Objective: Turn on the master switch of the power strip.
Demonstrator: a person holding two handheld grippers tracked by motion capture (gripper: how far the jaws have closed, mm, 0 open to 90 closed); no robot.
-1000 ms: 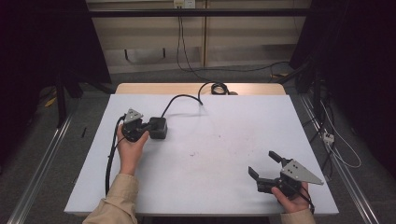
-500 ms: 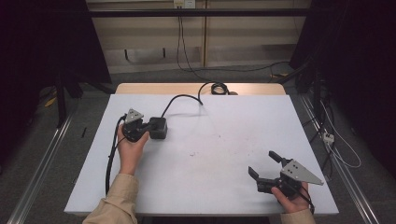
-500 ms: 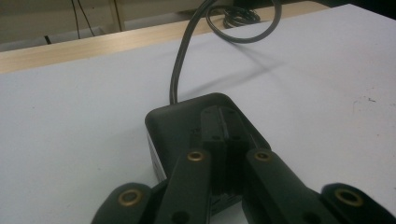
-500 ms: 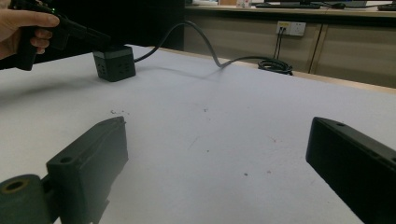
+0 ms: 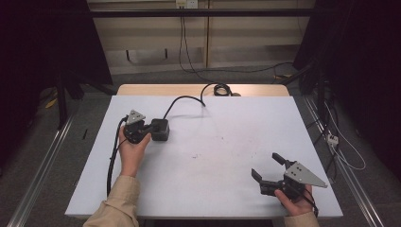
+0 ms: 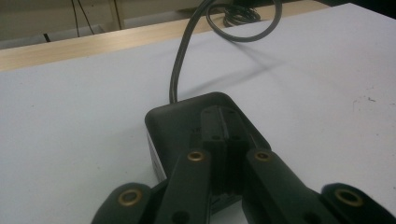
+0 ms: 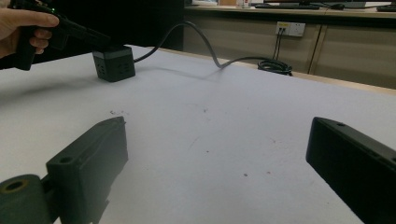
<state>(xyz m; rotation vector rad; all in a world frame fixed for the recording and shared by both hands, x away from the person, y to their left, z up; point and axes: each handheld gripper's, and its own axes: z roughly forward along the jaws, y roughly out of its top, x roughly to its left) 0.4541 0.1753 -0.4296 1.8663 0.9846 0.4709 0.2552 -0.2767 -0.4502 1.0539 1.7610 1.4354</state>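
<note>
Figure: two hand-held grippers over a white table (image 5: 217, 161), one small object in play.

(a) The small black cube-shaped power block with rounded corners (image 5: 160, 129) sits on the left part of the table, resting flat on its base. Its thick black cable (image 5: 182, 100) arcs away toward the far edge and ends in a loose coil (image 5: 220, 89) on the wooden strip beyond the white surface.

(b) My left gripper (image 6: 225, 140) lies over the top face of the block, jaws brought together with no gap between them. I read them as pressed down on the top rather than clasping the sides; whether they pinch any ridge there I cannot tell. In my judgement this posture pins the block or pushes it, since the cable's stiffness would otherwise let it swivel.

(c) My right gripper (image 5: 268, 169) is held near the table's near right corner, well apart from the block, jaws spread wide and empty. From its own camera the block (image 7: 114, 64) and the left hand (image 7: 25, 28) appear far across the bare surface. I take this as a waiting position, kept clear so it does not foul the cable.
</note>
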